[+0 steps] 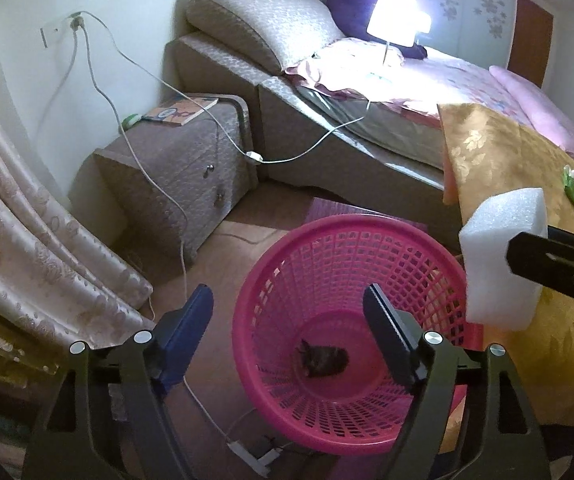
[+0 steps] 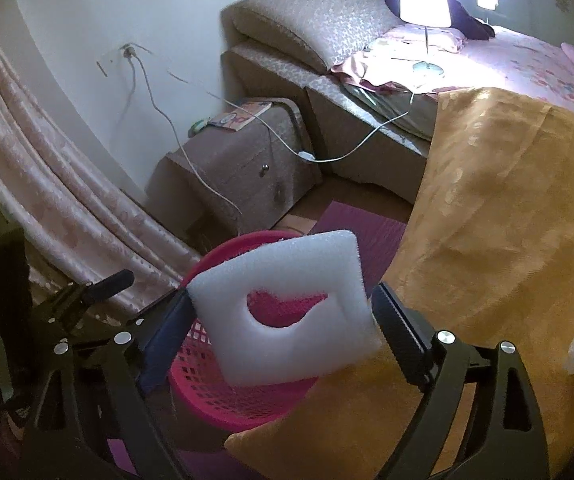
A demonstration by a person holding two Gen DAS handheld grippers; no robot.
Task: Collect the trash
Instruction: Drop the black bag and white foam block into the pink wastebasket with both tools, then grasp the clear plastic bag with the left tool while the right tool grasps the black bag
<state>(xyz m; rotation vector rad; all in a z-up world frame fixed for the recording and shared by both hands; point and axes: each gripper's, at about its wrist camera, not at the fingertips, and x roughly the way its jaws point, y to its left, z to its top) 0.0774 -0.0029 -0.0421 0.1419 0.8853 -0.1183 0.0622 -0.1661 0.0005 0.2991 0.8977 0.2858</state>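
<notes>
The right tongs (image 2: 283,312) pinch a white foam block (image 2: 287,312) with a curved cut-out through its middle, one finger pressed to each side edge. The block hangs in the air over the right side of the pink mesh wastebasket (image 1: 347,320), beside the edge of the gold floral cloth (image 1: 507,168) that drapes down just to the basket's right. The left tongs (image 1: 287,320) are spread wide and hold nothing; they hover above the basket's left rim, with the right finger over its opening. The basket stands on the floor and has one dark clump (image 1: 323,358) lying on its bottom. Behind it, a nightstand (image 1: 175,184) carrying a book (image 1: 181,112) stands against the bed (image 1: 367,128), where a lit lamp (image 1: 395,20) glows. A white cable (image 1: 175,196) trails from the wall socket across the nightstand to the floor.
</notes>
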